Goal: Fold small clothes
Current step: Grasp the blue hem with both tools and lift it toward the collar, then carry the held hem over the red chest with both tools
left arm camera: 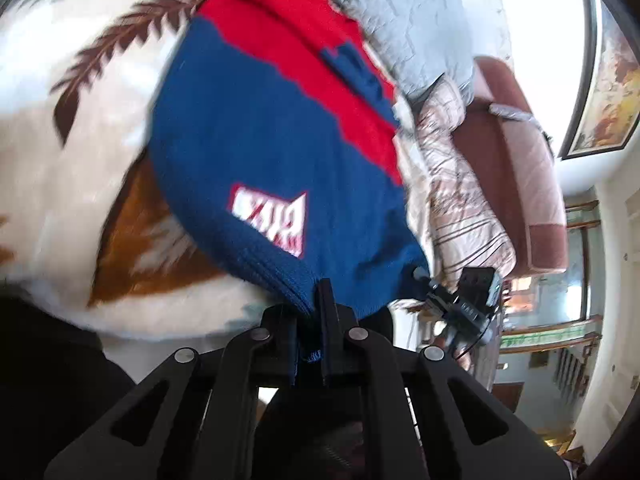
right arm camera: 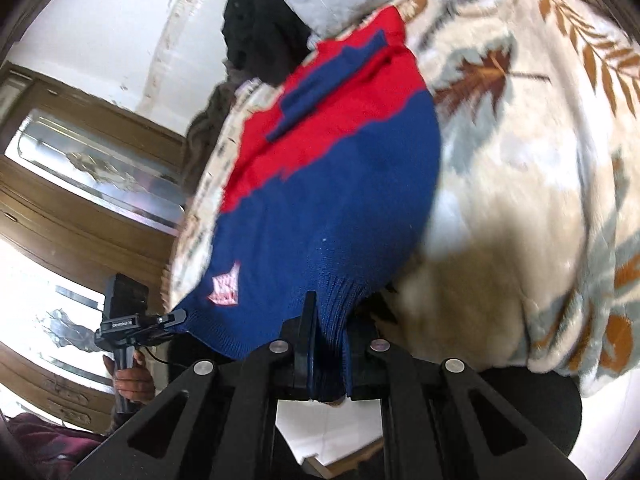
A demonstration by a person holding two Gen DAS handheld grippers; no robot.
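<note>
Both tongs clamped on the ribbed blue hem of a small red-and-blue knitted sweater [left arm camera: 256, 128]. Left tongs [left arm camera: 316, 312] pinching one hem corner, near the white-and-red logo patch [left arm camera: 270, 218]; right tongs [right arm camera: 320, 332] pinching the other corner, knit bunched between the closed jaws. Hem end lifted off the near edge of the bed; red collar end stretched away toward the far edge, near the grey quilted pillow [left arm camera: 412, 20]. Beneath, a cream plush blanket [left arm camera: 60, 184] with brown leaf print covering the bed. Seen from the right wrist view, a hand [right arm camera: 134, 380] wrapped round the left tool's handle.
</note>
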